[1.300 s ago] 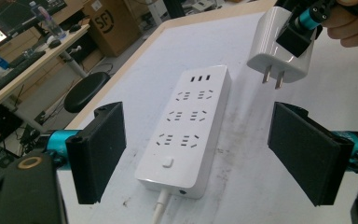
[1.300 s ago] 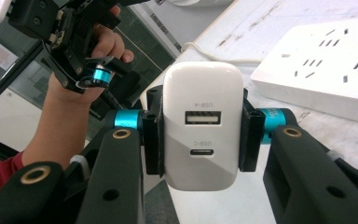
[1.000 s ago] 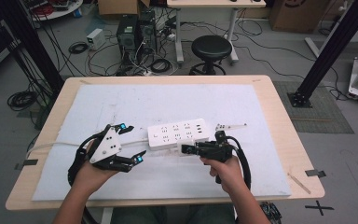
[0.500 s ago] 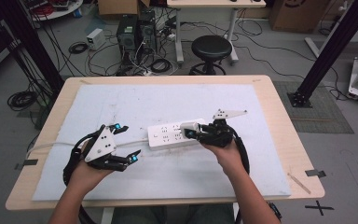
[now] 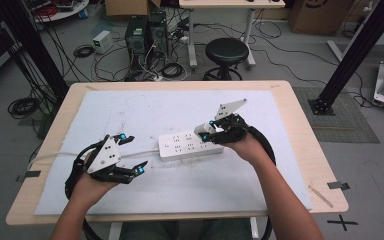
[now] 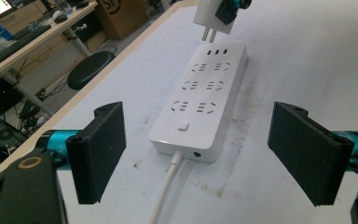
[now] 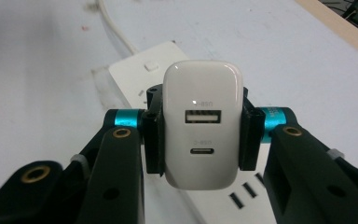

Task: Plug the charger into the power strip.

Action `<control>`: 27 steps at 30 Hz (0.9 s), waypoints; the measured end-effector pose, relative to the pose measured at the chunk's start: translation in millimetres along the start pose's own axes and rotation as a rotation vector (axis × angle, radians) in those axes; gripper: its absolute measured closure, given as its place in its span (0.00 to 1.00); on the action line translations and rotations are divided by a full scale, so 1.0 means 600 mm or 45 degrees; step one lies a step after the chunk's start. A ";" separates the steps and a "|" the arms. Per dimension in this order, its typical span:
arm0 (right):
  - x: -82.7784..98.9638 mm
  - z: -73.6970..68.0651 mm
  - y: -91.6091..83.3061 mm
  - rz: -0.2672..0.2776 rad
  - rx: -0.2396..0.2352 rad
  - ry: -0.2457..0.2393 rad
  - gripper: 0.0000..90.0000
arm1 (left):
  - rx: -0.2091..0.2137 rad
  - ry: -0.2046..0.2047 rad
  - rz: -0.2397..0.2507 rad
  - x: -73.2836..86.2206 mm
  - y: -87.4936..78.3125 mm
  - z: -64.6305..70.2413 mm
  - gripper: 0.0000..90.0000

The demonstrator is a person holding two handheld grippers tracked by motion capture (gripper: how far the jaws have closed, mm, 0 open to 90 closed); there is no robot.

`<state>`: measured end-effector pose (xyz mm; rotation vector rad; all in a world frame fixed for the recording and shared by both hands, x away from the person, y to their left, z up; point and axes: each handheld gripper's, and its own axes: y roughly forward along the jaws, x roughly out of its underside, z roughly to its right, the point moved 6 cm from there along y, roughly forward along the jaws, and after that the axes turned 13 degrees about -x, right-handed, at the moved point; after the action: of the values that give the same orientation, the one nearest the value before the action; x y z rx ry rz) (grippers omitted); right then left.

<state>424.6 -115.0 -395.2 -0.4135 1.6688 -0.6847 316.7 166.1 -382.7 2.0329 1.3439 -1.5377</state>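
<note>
A white power strip (image 5: 190, 145) lies flat on the white mat, its cord (image 5: 140, 151) running left. In the left gripper view the strip (image 6: 205, 107) sits ahead between the wide-apart jaws of my left gripper (image 6: 200, 154), which is open and holds nothing; in the high view that gripper (image 5: 132, 152) rests left of the strip. My right gripper (image 5: 206, 131) is shut on a white USB charger (image 7: 200, 123) with two ports facing the camera. The charger (image 6: 214, 16) hangs just above the strip's far end, prongs pointing down and not touching.
The mat (image 5: 180, 110) covers a wooden table (image 5: 300, 130). A black stool (image 5: 226, 52) and computer towers with loose cables (image 5: 145, 35) stand behind the table. A black frame post (image 5: 360, 50) rises at the right.
My right gripper has carried the charger up and to the right, tilting it so the prongs point down over the strip's right end. The left gripper has barely moved.
</note>
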 end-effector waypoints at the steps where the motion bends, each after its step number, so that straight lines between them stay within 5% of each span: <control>1: -0.003 0.003 0.001 -0.032 -0.007 -0.015 0.70 | -0.001 -0.001 -0.001 0.001 -0.001 -0.001 0.21; 9: -0.017 0.026 0.014 -0.308 -0.016 -0.161 0.70 | -0.009 -0.004 -0.015 0.011 -0.006 -0.006 0.21; 22: -0.041 0.051 0.048 -0.763 -0.120 -0.353 0.70 | -0.032 -0.024 -0.032 0.024 -0.010 -0.013 0.21; 27: -0.042 0.061 0.057 -0.874 -0.175 -0.412 0.70 | -0.038 -0.032 -0.042 0.029 -0.011 -0.016 0.21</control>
<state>468.8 -81.3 -401.8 -1.1630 1.2551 -0.9401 317.4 184.9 -391.8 1.9762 1.3896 -1.5425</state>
